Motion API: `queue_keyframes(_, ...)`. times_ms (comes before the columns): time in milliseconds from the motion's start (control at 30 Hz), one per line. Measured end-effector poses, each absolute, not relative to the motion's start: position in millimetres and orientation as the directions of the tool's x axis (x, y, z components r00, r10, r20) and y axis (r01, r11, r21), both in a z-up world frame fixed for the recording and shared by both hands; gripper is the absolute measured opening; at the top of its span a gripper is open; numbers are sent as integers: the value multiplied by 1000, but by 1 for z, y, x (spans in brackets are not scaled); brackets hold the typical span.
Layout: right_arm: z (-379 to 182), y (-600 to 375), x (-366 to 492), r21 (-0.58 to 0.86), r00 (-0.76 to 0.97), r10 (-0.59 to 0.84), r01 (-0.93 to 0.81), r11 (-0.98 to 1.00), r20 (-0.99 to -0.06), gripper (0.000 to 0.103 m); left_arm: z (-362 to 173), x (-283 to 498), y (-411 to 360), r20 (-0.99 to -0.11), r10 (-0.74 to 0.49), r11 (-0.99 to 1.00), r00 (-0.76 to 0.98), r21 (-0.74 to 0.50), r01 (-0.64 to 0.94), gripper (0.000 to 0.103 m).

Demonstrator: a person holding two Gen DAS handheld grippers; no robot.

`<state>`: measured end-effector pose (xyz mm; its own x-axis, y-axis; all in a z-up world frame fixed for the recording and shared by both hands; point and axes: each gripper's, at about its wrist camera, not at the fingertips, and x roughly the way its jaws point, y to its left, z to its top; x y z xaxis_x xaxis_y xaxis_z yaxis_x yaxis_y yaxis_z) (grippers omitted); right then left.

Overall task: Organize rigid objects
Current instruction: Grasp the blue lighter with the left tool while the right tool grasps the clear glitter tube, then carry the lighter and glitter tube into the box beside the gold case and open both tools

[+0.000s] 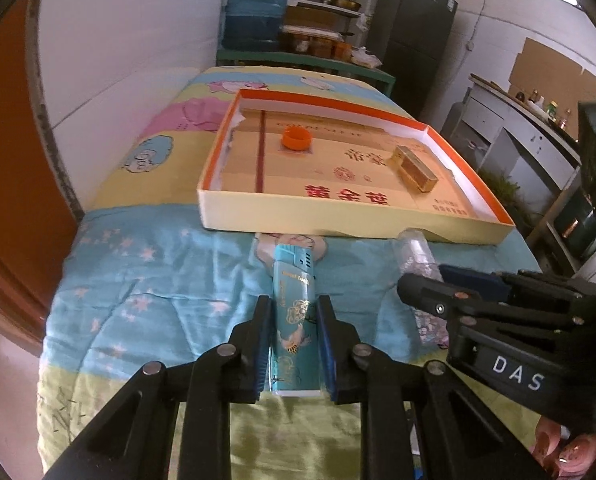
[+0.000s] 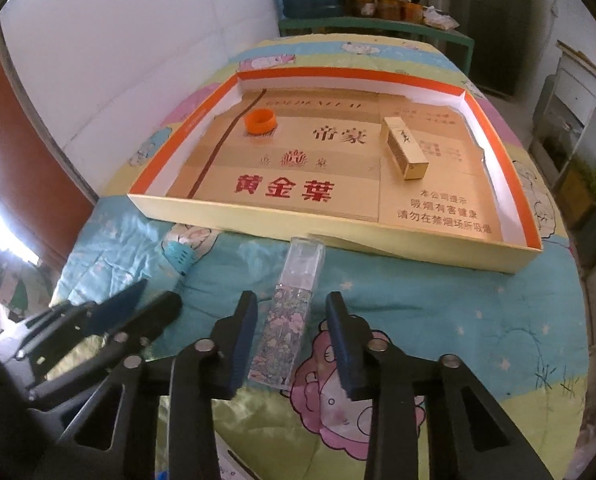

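On the quilt (image 1: 146,280), left fingers (image 1: 263,344) clamp the teal lighter (image 1: 292,320); right fingers (image 2: 242,344) straddle the clear case (image 2: 288,320), apart.

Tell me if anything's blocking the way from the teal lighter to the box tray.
Nothing visible lies between them. The teal lighter, clamped in the left tongs, points at the box tray, whose low near wall must be cleared.

- A bed under a cartoon-print quilt (image 2: 438,304) carries everything.
- A shallow cardboard tray (image 2: 258,222), orange-rimmed, lies flat on the quilt.
- Just in front of the tray's near wall lies a clear plastic box (image 2: 288,320), lengthwise.
- Left of that box lies a teal lighter (image 1: 294,312), also near the tray's wall.
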<state>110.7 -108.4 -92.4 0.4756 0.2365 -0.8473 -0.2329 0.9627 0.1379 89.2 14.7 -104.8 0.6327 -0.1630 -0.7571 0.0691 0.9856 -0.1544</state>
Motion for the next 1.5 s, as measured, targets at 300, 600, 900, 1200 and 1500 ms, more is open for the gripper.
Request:
queue_keyframes(300, -97, -100, 112, 83, 485, 196, -245, 966, -852, 26, -103, 90, 26, -752, -158, 985, 639, -165, 49, 22)
queue_keyframes(600, -97, -101, 110, 75, 492, 191, -245, 966, -850, 20, -102, 89, 26, -747, -167, 983, 643, -176, 51, 23)
queue_keyframes(900, -84, -105, 100, 85, 522, 213, -258, 962, -826, 20, -92, 84, 28, -729, -179, 980, 661, -188, 59, 23)
queue_keyframes(1200, -69, -111, 90, 91, 553, 223, -256, 963, -803, 20, -81, 81, 25, -715, -183, 980, 674, -186, 69, 22)
queue_keyframes(1500, -51, -121, 82, 83, 590, 221, -251, 964, -777, 20, -68, 83, 15, -700, -187, 981, 689, -174, 89, 22)
